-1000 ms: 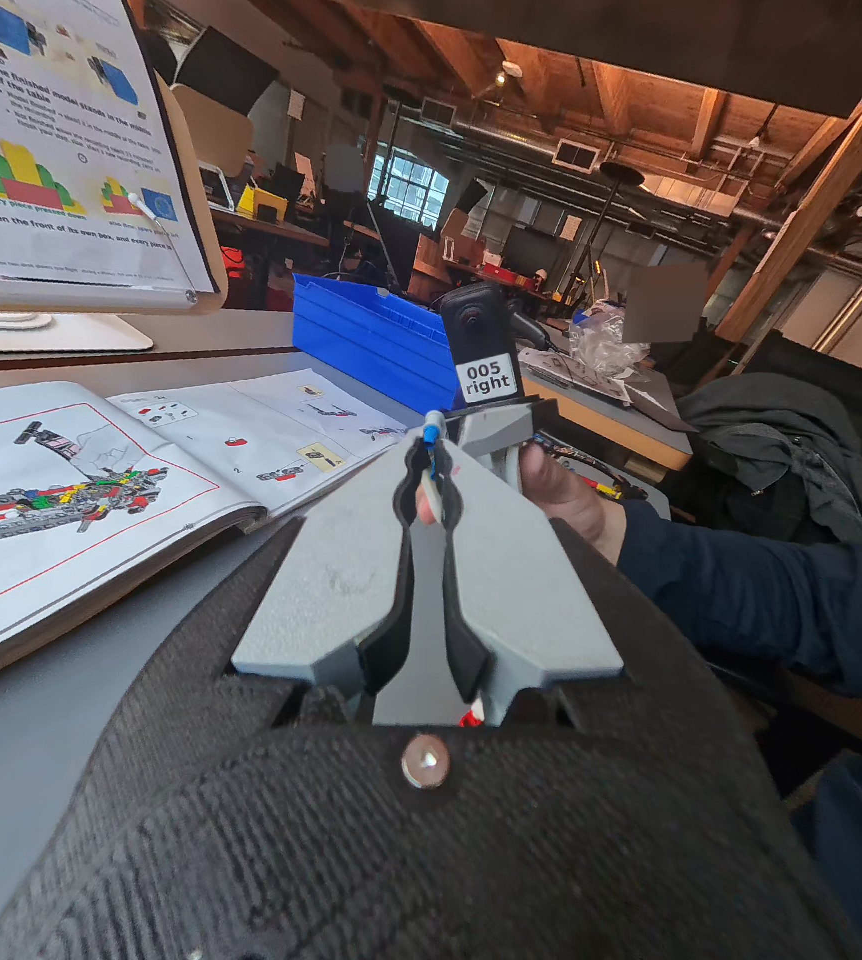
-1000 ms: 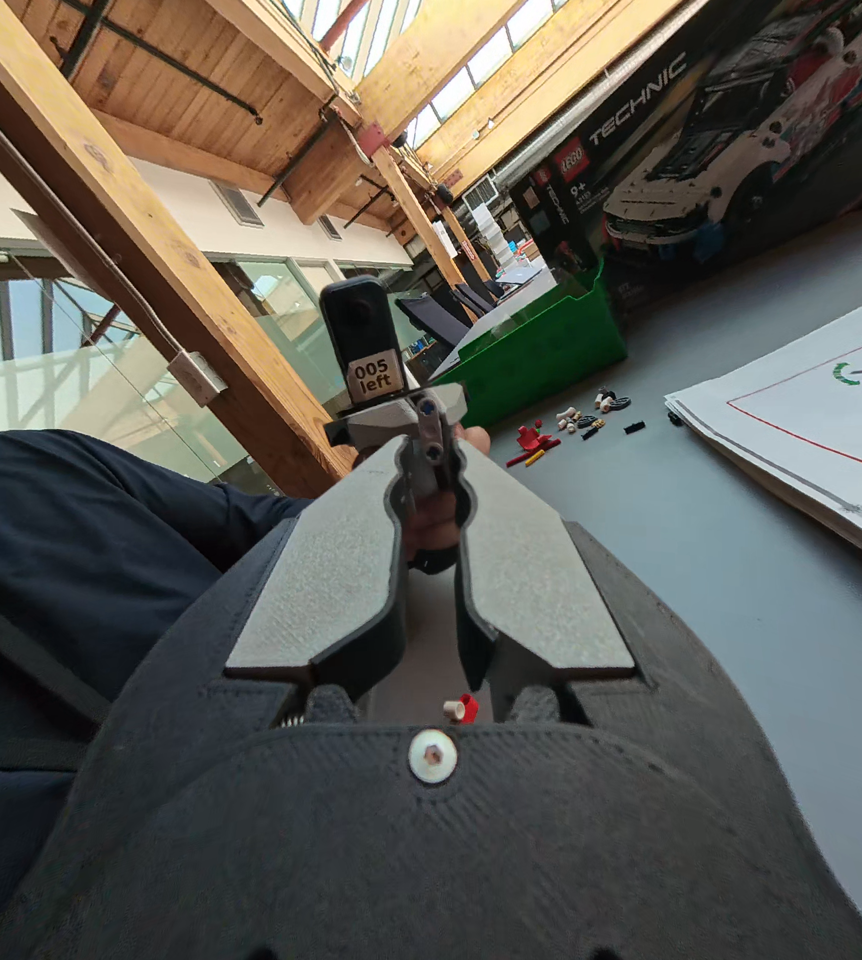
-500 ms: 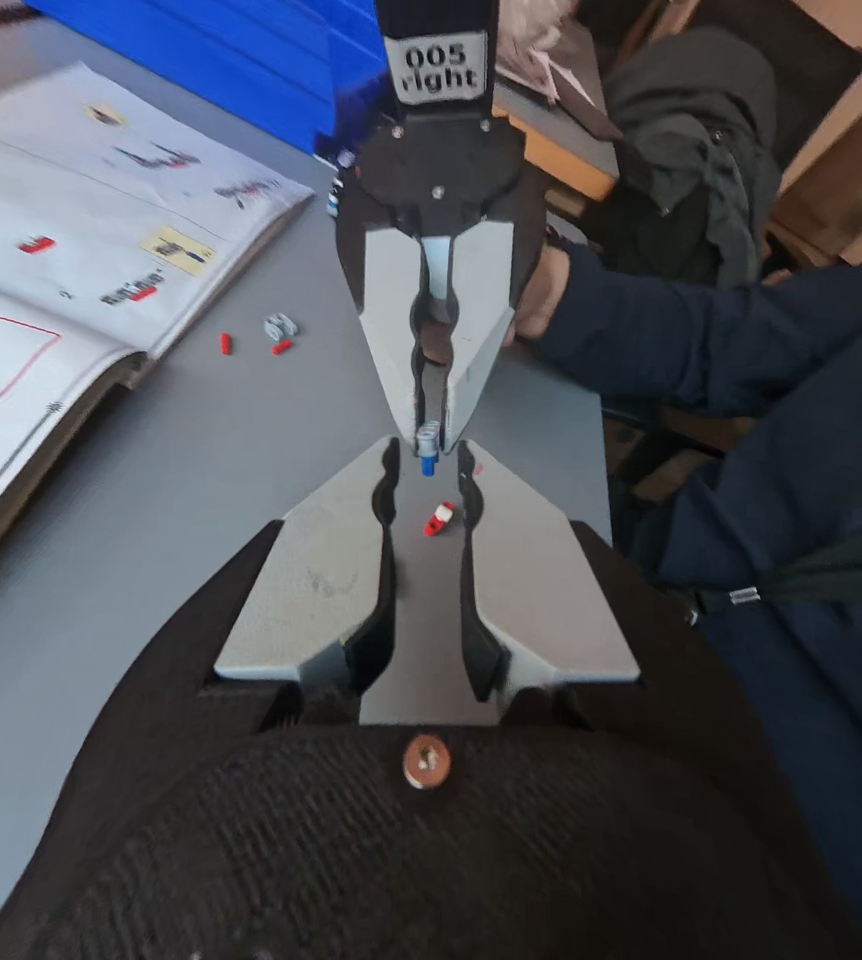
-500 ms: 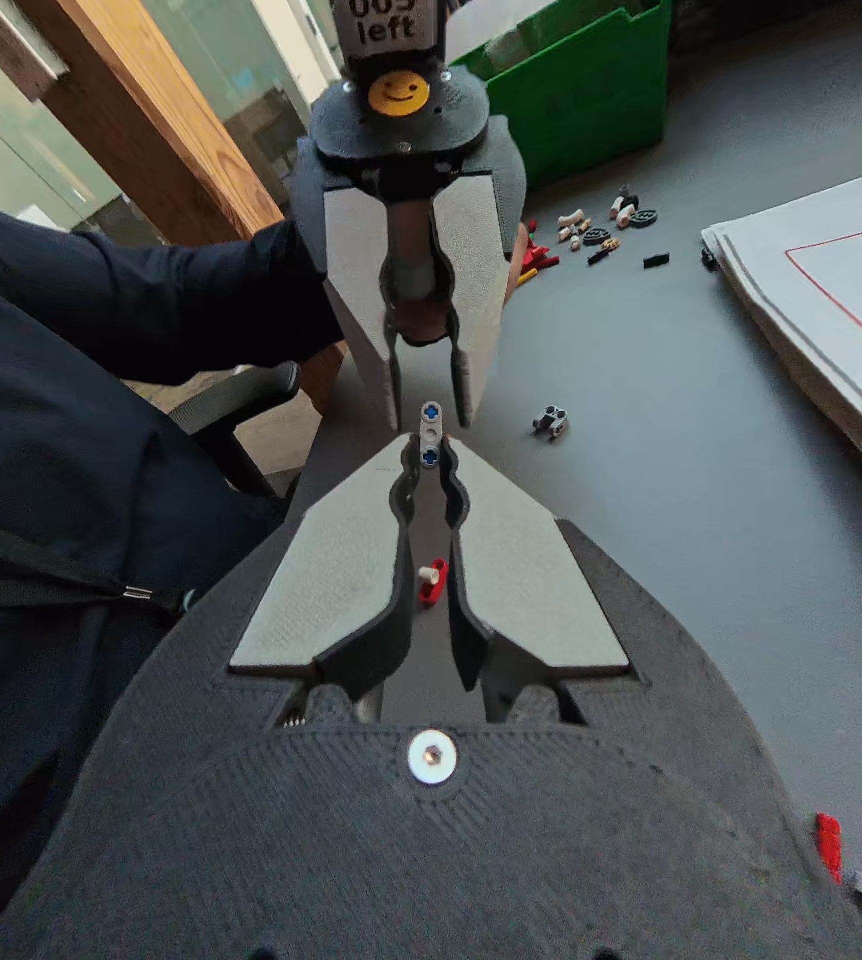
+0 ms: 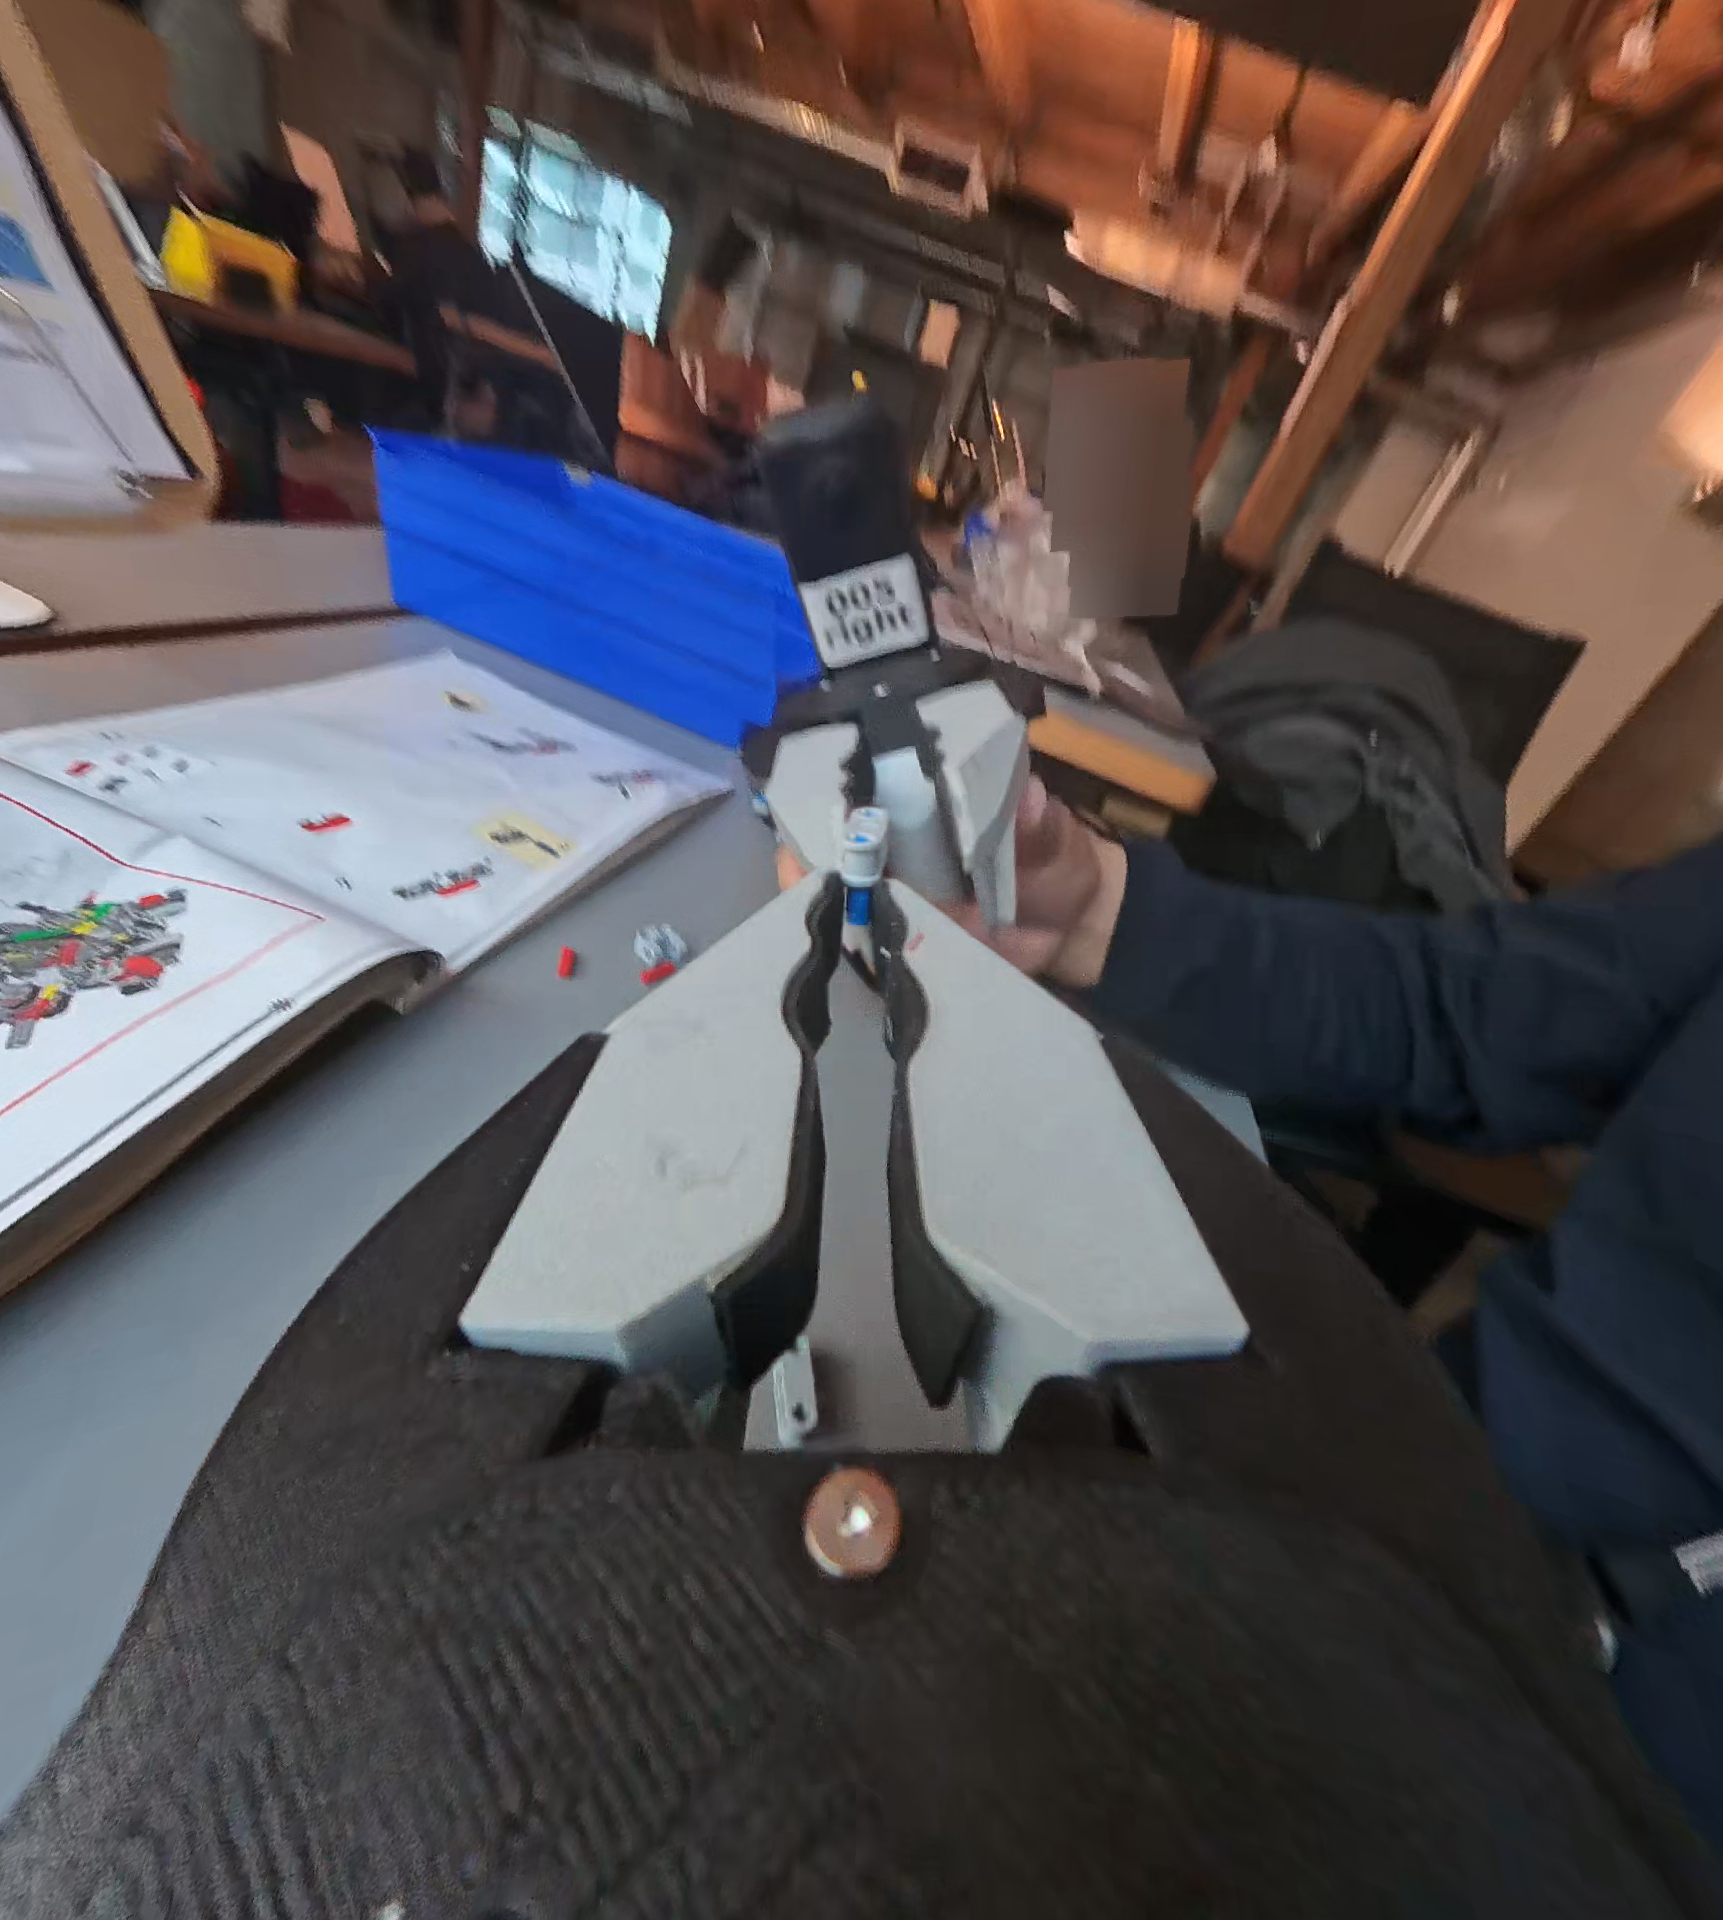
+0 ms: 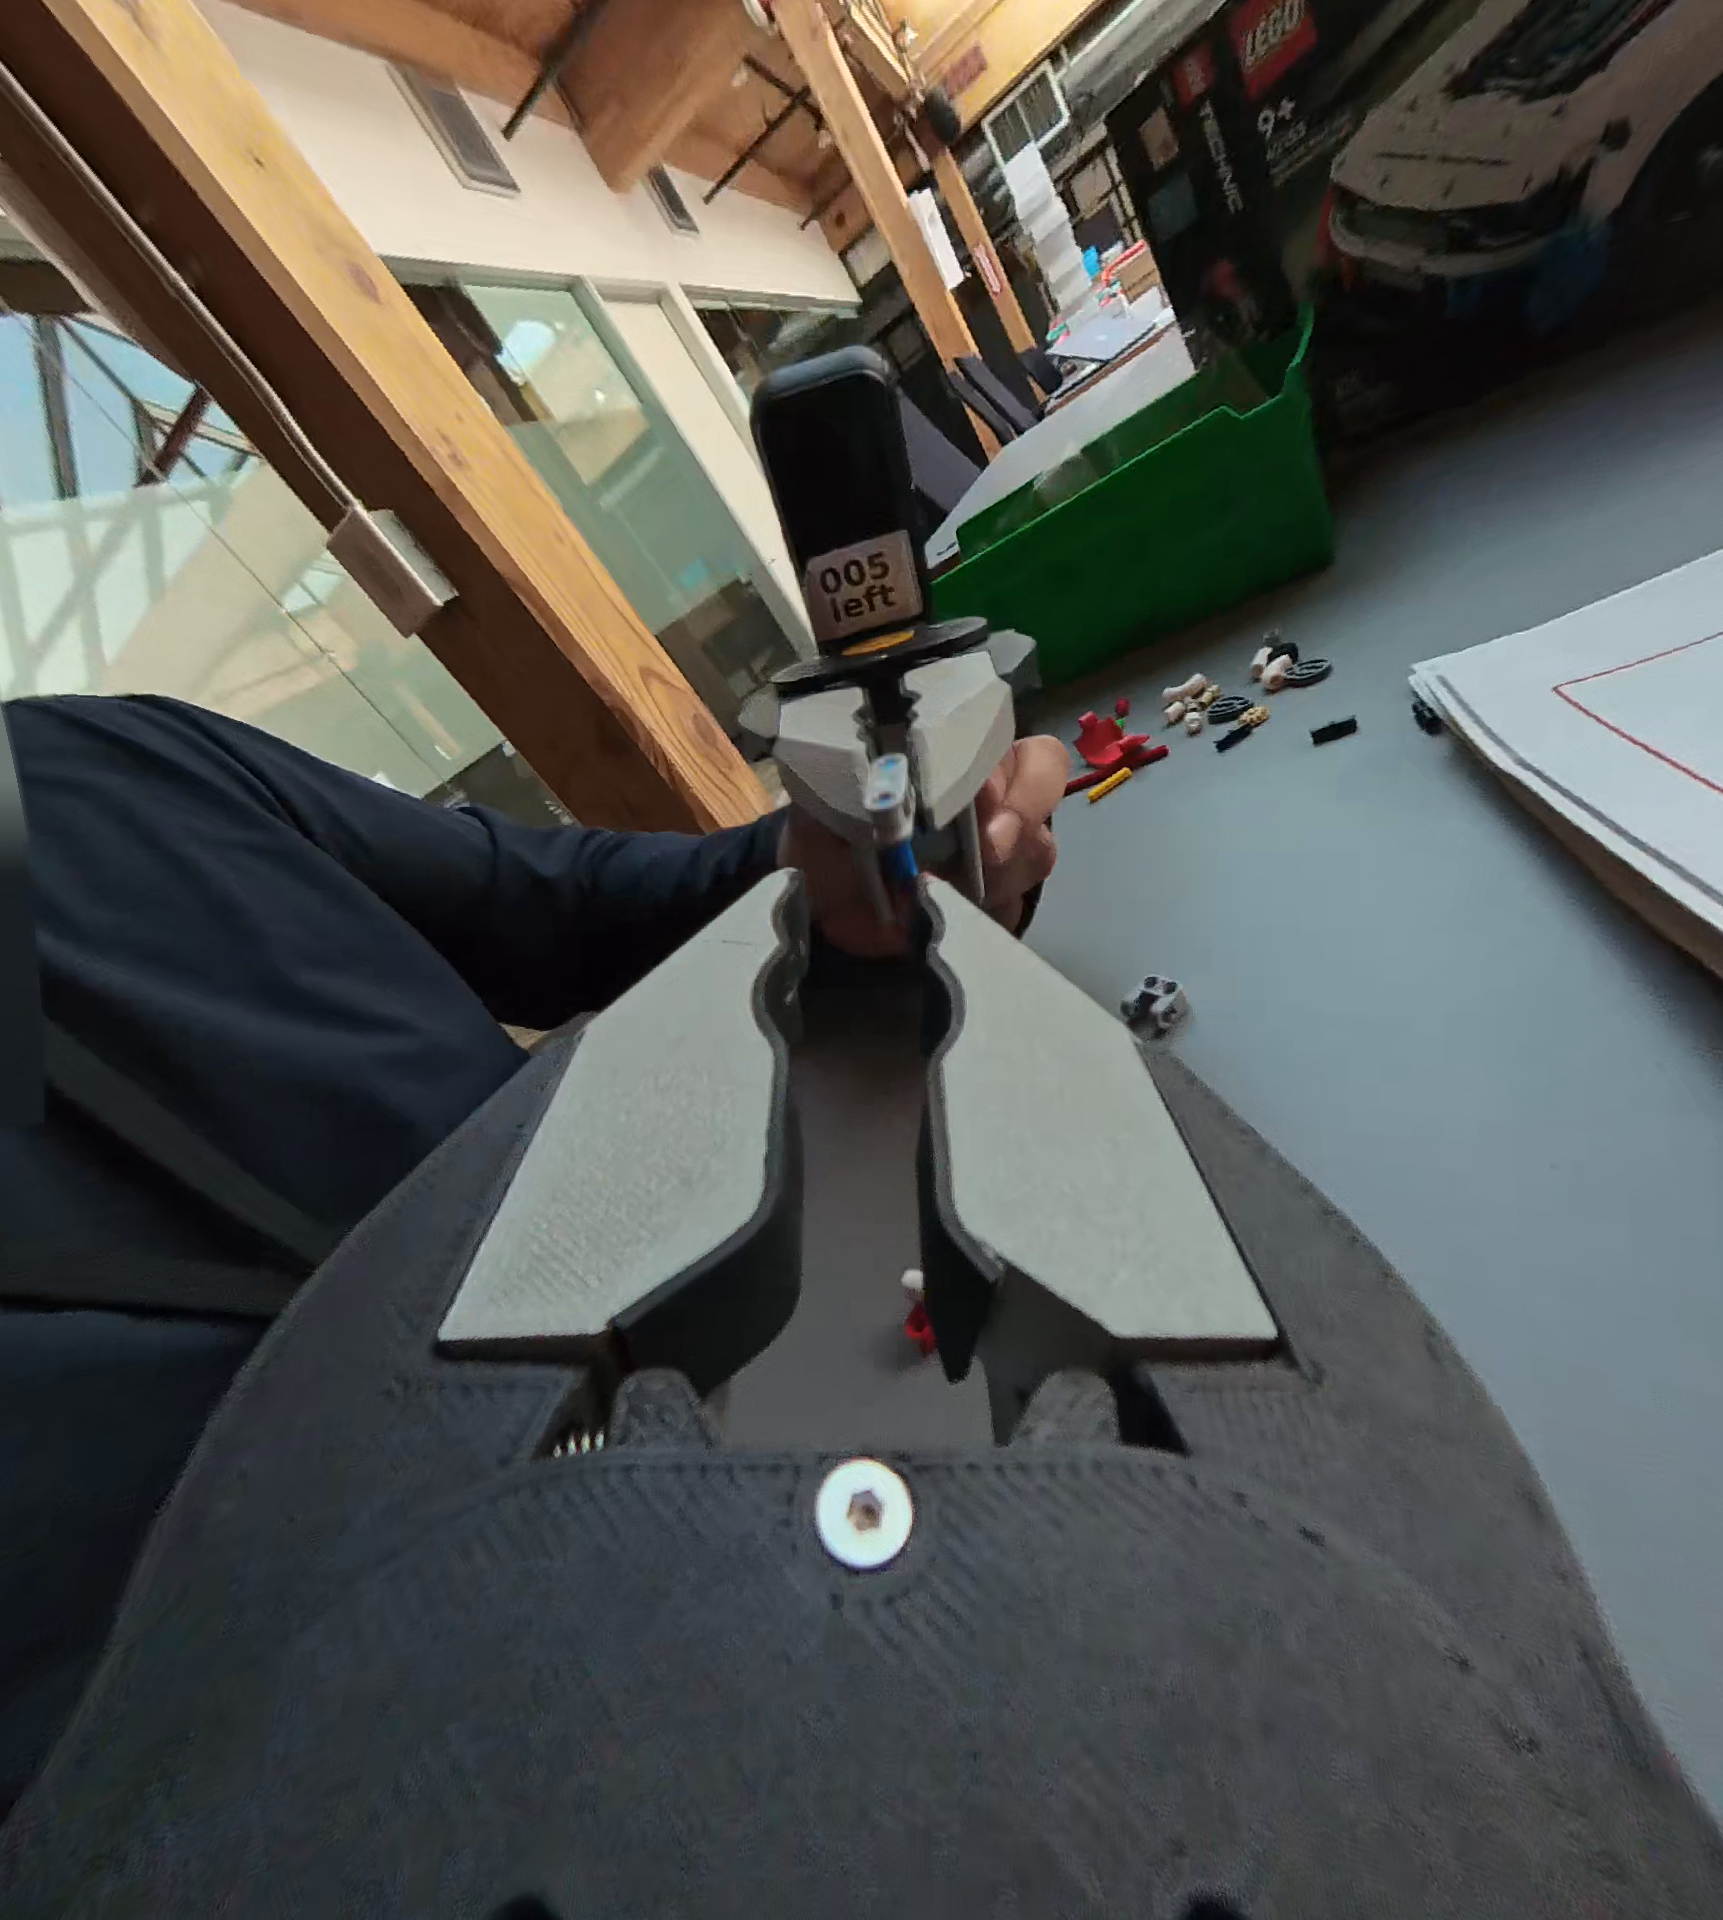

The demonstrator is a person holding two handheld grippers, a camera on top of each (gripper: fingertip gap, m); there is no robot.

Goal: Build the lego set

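Your left tool (image 5: 859, 906) pinches a small grey piece with a blue pin (image 5: 858, 868) at its fingertips, held up above the grey worktop (image 5: 213, 1247). Your right tool (image 6: 862, 914) stands spread, nothing between its fingers, facing the left one close by. An open instruction booklet (image 5: 213, 862) lies left, with a blue bin (image 5: 576, 582) behind. Loose small parts (image 6: 1241, 707) sit near a green bin (image 6: 1148, 561), and a grey connector (image 6: 1155, 1004) lies just beside the right tool.
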